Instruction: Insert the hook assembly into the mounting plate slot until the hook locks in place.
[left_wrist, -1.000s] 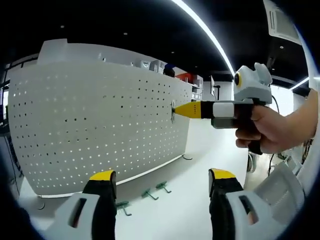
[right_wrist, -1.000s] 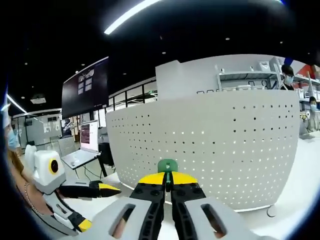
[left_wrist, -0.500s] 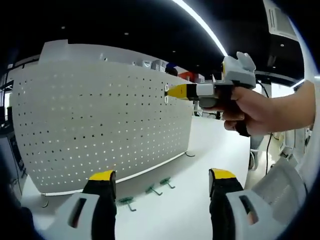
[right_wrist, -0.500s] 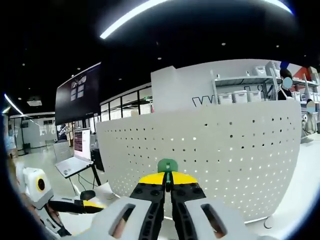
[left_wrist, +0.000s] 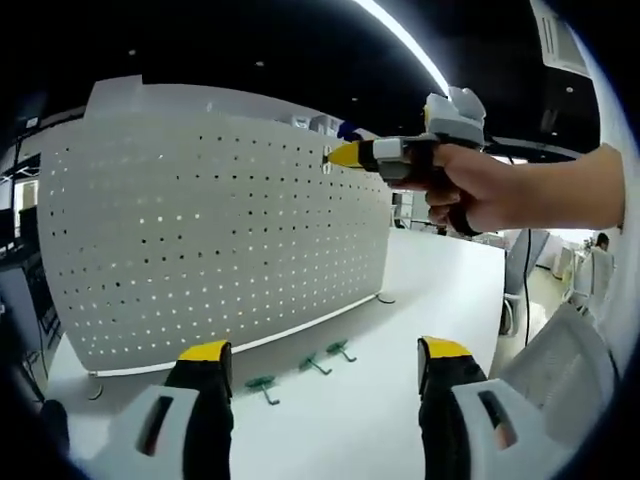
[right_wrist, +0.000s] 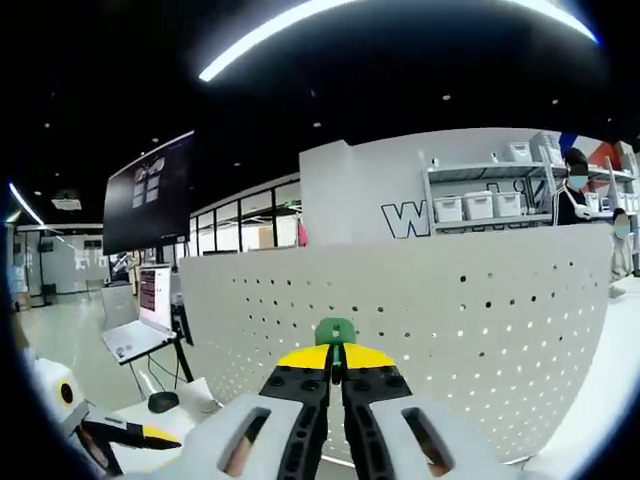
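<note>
A white perforated mounting plate (left_wrist: 200, 230) stands upright on the white table (left_wrist: 420, 300); it also spans the right gripper view (right_wrist: 450, 330). My right gripper (right_wrist: 336, 352) is shut on a green hook (right_wrist: 335, 331), whose top shows above the yellow tips. In the left gripper view the right gripper (left_wrist: 335, 157), held by a hand (left_wrist: 500, 190), has its yellow tip at the plate's upper right part. My left gripper (left_wrist: 325, 352) is open, nothing between its jaws. Three green hooks lie on the table near the plate's foot: (left_wrist: 262, 387), (left_wrist: 314, 364), (left_wrist: 340, 350).
Behind the plate stands a white wall panel (right_wrist: 360, 190). Shelves with white bins (right_wrist: 480, 205) and a person (right_wrist: 577, 190) are at the far right. A laptop (right_wrist: 140, 320) and a dark mouse (right_wrist: 162, 401) are at the left. The left gripper's yellow tip (right_wrist: 150, 434) enters low left.
The right gripper has risen along the plate, from its middle height to near its top edge, carrying the green hook. The left gripper stays open.
</note>
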